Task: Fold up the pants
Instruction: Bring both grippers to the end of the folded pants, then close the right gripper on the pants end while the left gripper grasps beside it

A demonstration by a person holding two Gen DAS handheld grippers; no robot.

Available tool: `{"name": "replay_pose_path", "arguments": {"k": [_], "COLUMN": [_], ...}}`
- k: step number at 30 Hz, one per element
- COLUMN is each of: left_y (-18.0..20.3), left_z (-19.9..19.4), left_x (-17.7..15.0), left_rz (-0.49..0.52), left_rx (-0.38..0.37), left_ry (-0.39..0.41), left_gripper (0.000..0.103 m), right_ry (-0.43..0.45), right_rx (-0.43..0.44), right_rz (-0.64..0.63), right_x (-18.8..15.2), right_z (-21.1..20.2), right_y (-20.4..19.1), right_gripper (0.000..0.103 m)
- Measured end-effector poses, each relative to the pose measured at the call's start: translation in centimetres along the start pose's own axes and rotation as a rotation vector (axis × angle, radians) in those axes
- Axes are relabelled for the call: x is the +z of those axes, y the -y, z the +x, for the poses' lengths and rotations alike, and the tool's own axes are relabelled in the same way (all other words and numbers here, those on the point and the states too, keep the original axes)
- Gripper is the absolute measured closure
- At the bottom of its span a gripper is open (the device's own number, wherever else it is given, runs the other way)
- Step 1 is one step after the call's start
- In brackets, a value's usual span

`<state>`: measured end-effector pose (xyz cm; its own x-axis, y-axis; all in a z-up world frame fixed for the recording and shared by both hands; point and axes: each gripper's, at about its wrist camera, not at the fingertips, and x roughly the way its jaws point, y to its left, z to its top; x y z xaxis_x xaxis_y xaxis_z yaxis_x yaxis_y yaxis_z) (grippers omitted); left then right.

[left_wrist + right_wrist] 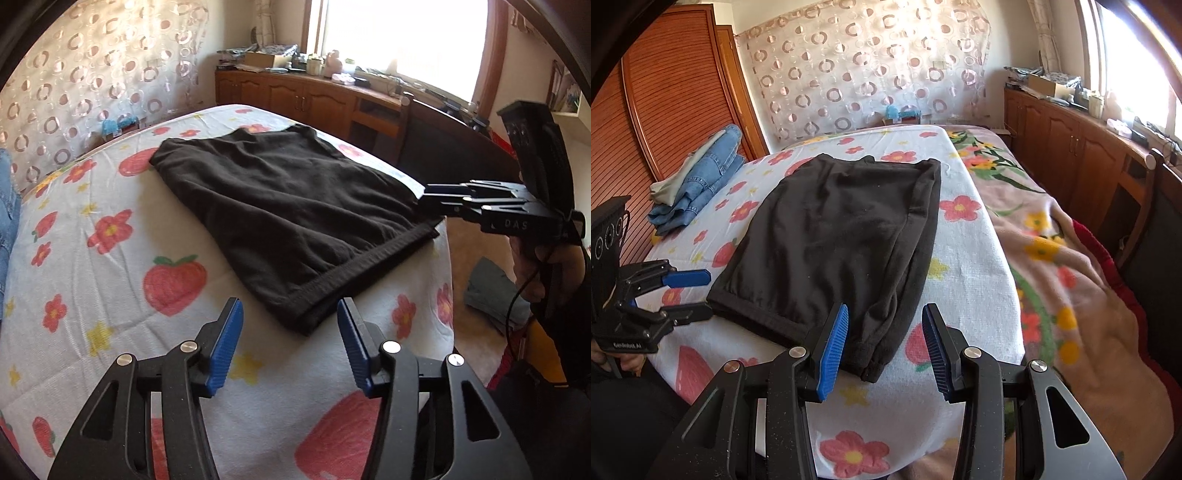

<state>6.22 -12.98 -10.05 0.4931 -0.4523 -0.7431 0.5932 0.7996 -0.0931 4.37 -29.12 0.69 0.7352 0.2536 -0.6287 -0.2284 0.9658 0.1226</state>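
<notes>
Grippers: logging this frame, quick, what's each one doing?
Left gripper: open, holding nothing, near the black pants.
Right gripper: open, holding nothing, over the pants' near edge.

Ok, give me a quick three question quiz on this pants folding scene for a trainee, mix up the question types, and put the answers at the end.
1. True or false: the right gripper is clamped on the black pants.
2. Multiple choice: what lies on the floral sheet at its far left in the right wrist view? A) folded blue jeans B) a pillow C) a laptop
3. Fill in: the left gripper faces the pants' ______ end.

Key
1. False; both grippers are open and empty.
2. A, the folded blue jeans.
3. Waistband.
</notes>
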Motion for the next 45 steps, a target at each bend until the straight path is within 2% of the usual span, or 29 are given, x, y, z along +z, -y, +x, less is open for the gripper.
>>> {"name": "replay_pose_path", "arguments": {"k": [1,3,6,9,26,31,33,34,39,45], "left_y": [0.0,0.1,0.6,0.9,0.2,0.2,0.2,0.2,-0.2,-0.9], "left_z": [0.2,0.9,0.8,0.4,0.8,0.4,-0.1,-0.3,-3.1,-9.3], "left_x": [0.0,0.0,0.0,-0.1,-0.1,-0.1,0.1,0.3,2.3,6.3], "left_rz": [0.002,0.008,0.036,0.049,0.012,0.009,0.006,0.004,-0.008,-0.002], "left_rx": [-0.003,-0.008,0.001,0.015,-0.002,-0.005,-0.008,-0.009,0.000,0.041], "left_ry": [-0.004,-0.026,-0.018,-0.003,-0.011,0.012,0.034,0.043,0.129,0.283], "left_gripper": [0.053,0.064,0.077,0.083,0.083,0.086,0.088,0.089,0.091,0.092], "right_ry": [-0.002,-0.007,-0.015,-0.021,-0.052,-0.056,-0.058,-0.057,0.006,0.152], "right_rx": [0.004,0.013,0.019,0.013,-0.039,-0.008,0.018,0.031,0.061,0.095], "right_rz": [0.003,0.007,0.006,0.002,-0.004,-0.017,-0.014,-0.009,-0.006,-0.062], "right_x": [-0.2,-0.4,-0.7,-0.8,-1.0,-1.0,-1.0,-1.0,0.1,4.5], "right_z": [0.1,0.3,0.5,0.7,1.4,1.4,1.5,1.5,0.3,-3.8], "right_y": [-0.2,-0.4,-0.7,-0.9,-1.3,-1.4,-1.3,-1.2,-1.3,-2.5], "right_gripper": [0.060,0.060,0.060,0.060,0.060,0.079,0.090,0.091,0.093,0.093]}}
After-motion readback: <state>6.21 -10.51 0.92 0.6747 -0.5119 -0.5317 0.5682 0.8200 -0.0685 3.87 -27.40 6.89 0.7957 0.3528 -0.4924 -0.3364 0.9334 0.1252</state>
